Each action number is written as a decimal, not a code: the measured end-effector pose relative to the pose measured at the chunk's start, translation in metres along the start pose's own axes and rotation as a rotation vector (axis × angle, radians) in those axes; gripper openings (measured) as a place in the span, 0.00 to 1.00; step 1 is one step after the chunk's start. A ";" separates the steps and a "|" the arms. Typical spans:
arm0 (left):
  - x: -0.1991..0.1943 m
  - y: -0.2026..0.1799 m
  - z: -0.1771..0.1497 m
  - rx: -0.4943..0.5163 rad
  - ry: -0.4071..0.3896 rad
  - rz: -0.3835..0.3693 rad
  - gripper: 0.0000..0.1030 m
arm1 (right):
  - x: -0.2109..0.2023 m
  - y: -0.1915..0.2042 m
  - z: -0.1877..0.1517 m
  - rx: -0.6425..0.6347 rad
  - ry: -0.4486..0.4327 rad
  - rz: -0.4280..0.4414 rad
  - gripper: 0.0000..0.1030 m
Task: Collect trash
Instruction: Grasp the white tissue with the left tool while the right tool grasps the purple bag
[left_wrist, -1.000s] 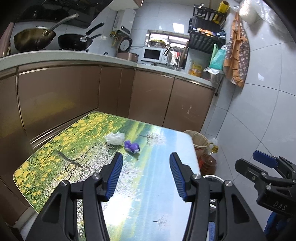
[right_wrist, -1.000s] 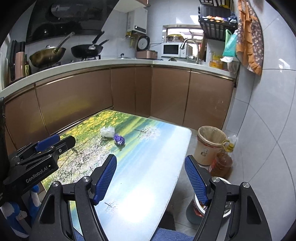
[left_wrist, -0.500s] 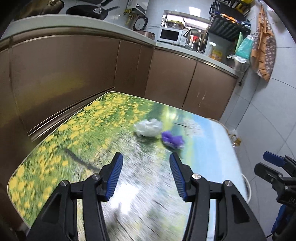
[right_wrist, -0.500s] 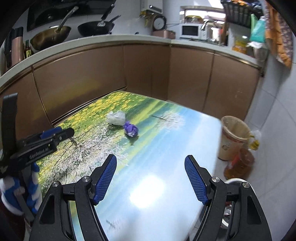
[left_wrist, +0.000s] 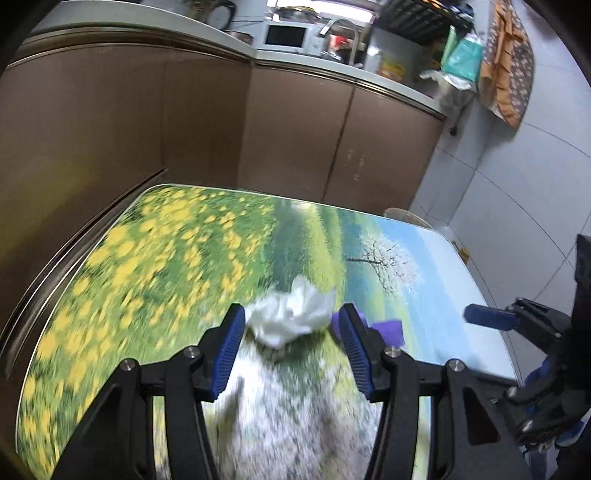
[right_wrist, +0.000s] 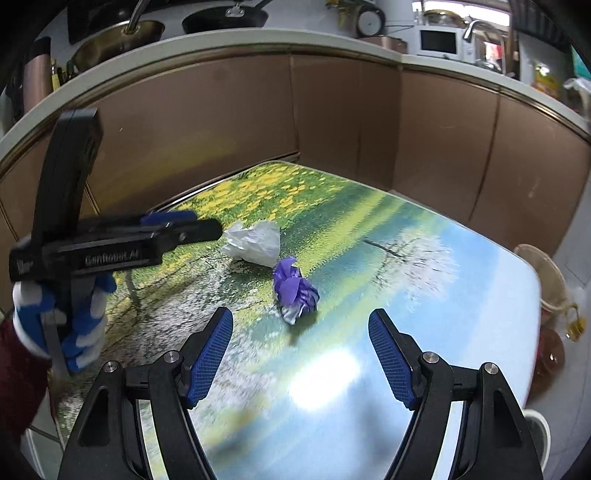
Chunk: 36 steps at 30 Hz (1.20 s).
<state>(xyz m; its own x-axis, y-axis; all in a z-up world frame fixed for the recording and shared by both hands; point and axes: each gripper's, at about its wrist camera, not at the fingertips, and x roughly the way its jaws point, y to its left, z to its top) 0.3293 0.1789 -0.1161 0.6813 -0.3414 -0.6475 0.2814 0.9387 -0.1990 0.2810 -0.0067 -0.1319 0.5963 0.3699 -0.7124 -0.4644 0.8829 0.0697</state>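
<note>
Reading "GenRobot.AI": left gripper (right_wrist: 184, 227) casing

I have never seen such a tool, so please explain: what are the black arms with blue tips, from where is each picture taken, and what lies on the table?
No robot arm is here. A person holds a two-finger gripper in each hand, and each carries a camera looking along its fingers. One picture comes from the left gripper, the other from the right gripper; in the right view you also see the left one in a gloved hand. On the landscape-printed table lie a crumpled white tissue and a purple wrapper. Both grippers are open and hold nothing; the tissue sits just ahead of the left fingertips. A bin stands beside the table.
</note>
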 end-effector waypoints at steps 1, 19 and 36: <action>0.004 0.001 0.004 0.007 0.008 -0.015 0.49 | 0.007 -0.001 0.001 -0.004 0.004 0.006 0.73; 0.067 0.016 0.006 0.022 0.111 -0.052 0.48 | 0.067 -0.008 0.014 -0.057 0.046 0.075 0.61; 0.068 0.018 0.002 -0.014 0.102 -0.044 0.21 | 0.080 -0.012 0.013 -0.032 0.099 0.112 0.33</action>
<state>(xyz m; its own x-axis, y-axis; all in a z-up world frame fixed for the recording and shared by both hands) 0.3817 0.1728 -0.1621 0.5959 -0.3765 -0.7094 0.2993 0.9238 -0.2388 0.3426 0.0154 -0.1807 0.4727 0.4336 -0.7672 -0.5460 0.8274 0.1312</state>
